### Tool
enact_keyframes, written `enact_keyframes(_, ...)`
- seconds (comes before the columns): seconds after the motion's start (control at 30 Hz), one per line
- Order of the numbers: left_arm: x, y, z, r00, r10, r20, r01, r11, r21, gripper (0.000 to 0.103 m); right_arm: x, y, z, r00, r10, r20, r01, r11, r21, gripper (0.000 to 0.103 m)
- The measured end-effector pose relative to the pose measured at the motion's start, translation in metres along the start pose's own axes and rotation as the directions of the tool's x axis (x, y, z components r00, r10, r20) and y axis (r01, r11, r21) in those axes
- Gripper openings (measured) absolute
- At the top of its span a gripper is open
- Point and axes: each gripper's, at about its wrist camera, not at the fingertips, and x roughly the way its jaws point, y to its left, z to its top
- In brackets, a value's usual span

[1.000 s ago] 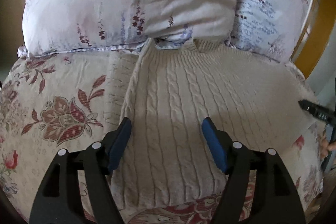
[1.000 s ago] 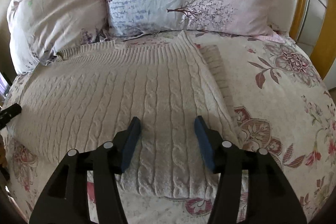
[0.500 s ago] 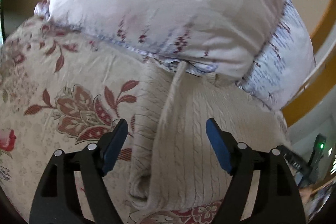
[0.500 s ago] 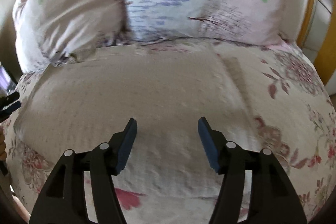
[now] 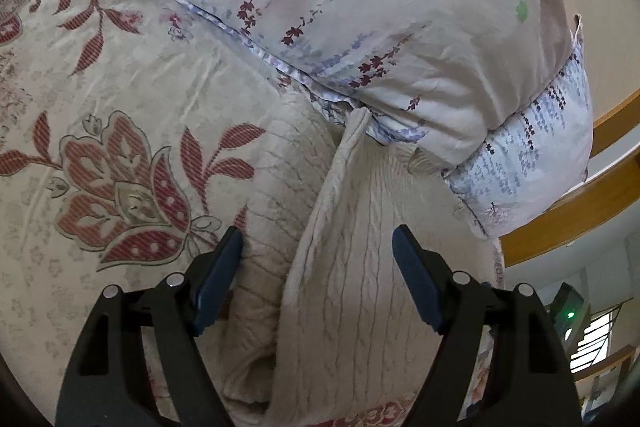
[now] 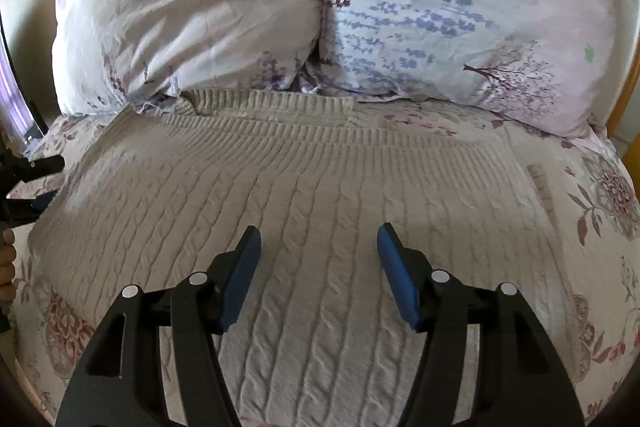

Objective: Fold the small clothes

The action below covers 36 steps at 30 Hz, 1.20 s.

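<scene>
A cream cable-knit sweater (image 6: 320,167) lies spread flat across the bed, its ribbed band toward the pillows. In the left wrist view its left edge (image 5: 340,187) runs up as a raised fold, with a thinner knit layer (image 5: 276,187) beside it. My left gripper (image 5: 317,231) hovers open over that edge, nothing pressed between its blue pads. My right gripper (image 6: 319,227) hangs over the middle of the sweater, jaws opening, pads clear of the knit. The left gripper (image 6: 28,183) also shows at the left rim of the right wrist view.
Two flowered pillows (image 6: 192,7) (image 6: 460,7) rest against the sweater's far edge. A floral bedspread (image 5: 100,107) covers the bed around it. A wooden bed frame (image 5: 560,227) curves along the right. A person's fingers (image 6: 6,259) show at the left rim.
The left gripper has rolled and shifted to the sweater's left edge. The right gripper has slid left from the sweater's right side to its middle, with its jaws wider.
</scene>
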Motion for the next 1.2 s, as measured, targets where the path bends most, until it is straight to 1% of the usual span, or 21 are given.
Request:
enact_keyframes(0.03, 0.001, 0.0, 0.001, 1.0, -0.004, 0.002, 0.004, 1.0, -0.004, 0.077, 0.007, 0.002, -0.001, 1.0, -0.009, -0.026, 0.009, 1.0, -0.011, 0.066)
enact_keyframes(0.13, 0.003, 0.0, 0.003, 1.0, -0.017, 0.002, 0.017, 1.0, -0.011, 0.077, 0.009, 0.008, -0.004, 0.999, -0.041, -0.014, 0.04, 0.998, -0.044, 0.068)
enact_keyframes(0.5, 0.009, -0.002, 0.005, 0.999, -0.033, 0.004, 0.033, 0.999, -0.016, 0.075, 0.009, 0.007, -0.005, 0.999, -0.034, -0.01, 0.033, 0.998, -0.046, 0.068)
enact_keyframes(0.57, 0.011, -0.002, 0.004, 0.999, -0.052, -0.008, 0.051, 0.998, -0.037, 0.068, 0.009, 0.006, -0.005, 1.0, -0.031, -0.008, 0.03, 0.998, -0.047, 0.069)
enact_keyframes(0.6, 0.012, -0.001, 0.003, 0.998, -0.058, -0.01, 0.058, 0.997, -0.045, 0.067, 0.009, 0.006, -0.005, 1.0, -0.029, -0.007, 0.029, 0.998, -0.047, 0.069)
enact_keyframes(0.63, 0.013, -0.001, 0.003, 0.998, -0.061, -0.011, 0.061, 0.997, -0.053, 0.063, 0.009, 0.005, -0.005, 1.0, -0.028, -0.007, 0.027, 0.999, -0.046, 0.069)
enact_keyframes(0.8, 0.017, 0.001, 0.001, 0.996, -0.084, -0.032, 0.081, 0.993, -0.088, 0.042, 0.009, 0.006, -0.005, 1.0, -0.026, -0.006, 0.026, 0.999, -0.045, 0.069)
enact_keyframes(0.83, 0.018, 0.002, 0.0, 0.996, -0.084, -0.037, 0.081, 0.993, -0.089, 0.04, 0.009, 0.006, -0.005, 1.0, -0.027, -0.006, 0.027, 0.999, -0.044, 0.069)
enact_keyframes(0.87, 0.019, 0.002, 0.0, 0.996, -0.084, -0.04, 0.08, 0.993, -0.092, 0.031, 0.009, 0.006, -0.005, 1.0, -0.026, -0.005, 0.026, 0.999, -0.044, 0.069)
enact_keyframes(0.9, 0.019, 0.002, -0.001, 0.995, -0.09, -0.046, 0.085, 0.991, -0.1, 0.025, 0.009, 0.007, -0.005, 1.0, -0.026, -0.005, 0.026, 0.999, -0.044, 0.069)
enact_keyframes(1.0, 0.015, -0.004, 0.001, 0.991, -0.126, -0.034, 0.122, 0.987, -0.105, 0.021, 0.009, 0.007, -0.005, 1.0, -0.025, -0.004, 0.024, 0.999, -0.046, 0.069)
enact_keyframes(1.2, -0.002, -0.045, 0.004, 0.981, -0.193, 0.016, 0.193, 0.981, -0.017, 0.017, 0.009, 0.008, -0.005, 1.0, -0.023, -0.006, 0.023, 0.999, -0.048, 0.069)
